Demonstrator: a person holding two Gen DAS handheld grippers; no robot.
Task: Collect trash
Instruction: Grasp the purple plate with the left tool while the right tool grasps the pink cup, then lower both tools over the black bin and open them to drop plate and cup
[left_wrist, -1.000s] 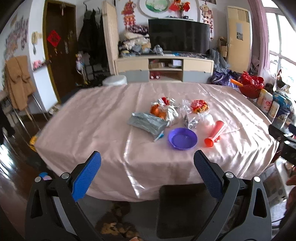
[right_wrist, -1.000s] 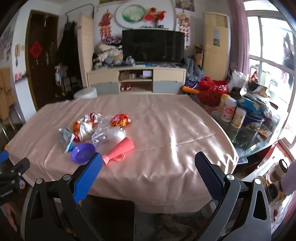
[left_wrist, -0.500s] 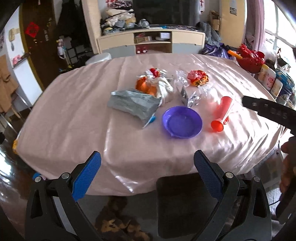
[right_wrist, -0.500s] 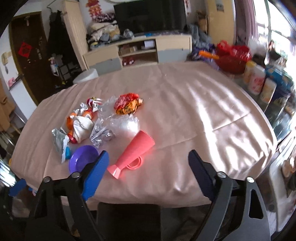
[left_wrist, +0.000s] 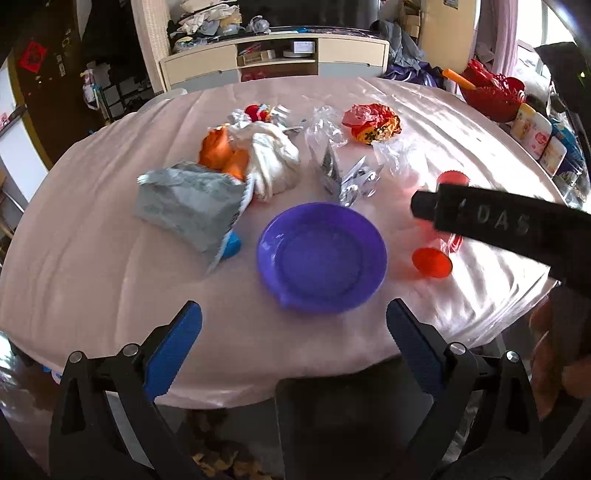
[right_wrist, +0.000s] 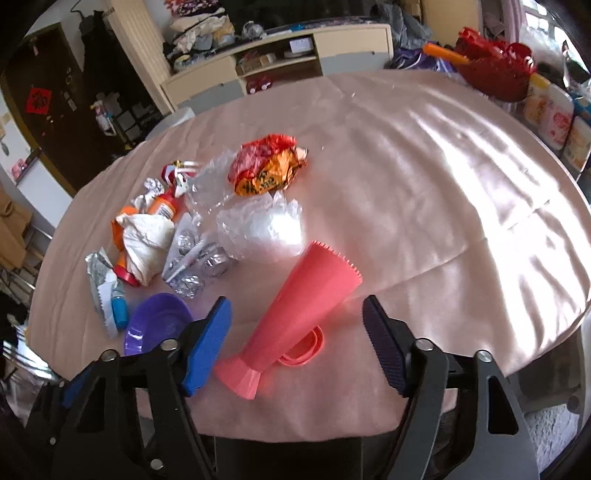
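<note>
Trash lies mid-table on the pink cloth (left_wrist: 92, 240): a grey foil bag (left_wrist: 188, 210), a white crumpled tissue (left_wrist: 273, 158) against an orange wrapper, clear plastic (left_wrist: 325, 129), silver foil scraps (left_wrist: 351, 181) and a red-orange wrapper (left_wrist: 373, 123). A purple bowl (left_wrist: 321, 254) sits just ahead of my open left gripper (left_wrist: 292, 305), which holds nothing. A pink cone (right_wrist: 303, 306) lies on its side between the jaws of my right gripper (right_wrist: 295, 301). These jaws are closing and the pads stand clear of the cone. In the left wrist view one black right finger (left_wrist: 480, 221) crosses over the cone.
A red basket (right_wrist: 495, 66) and several bottles (right_wrist: 554, 110) crowd the table's right edge. A low TV cabinet (left_wrist: 277, 62) stands behind the table. A dark chair (left_wrist: 332, 413) is tucked under the near edge. A person's hand (left_wrist: 550, 350) shows at the lower right.
Both grippers have come down and forward over the table, so the trash looks larger. The right jaws have narrowed around the pink cone. The right gripper has entered the left wrist view.
</note>
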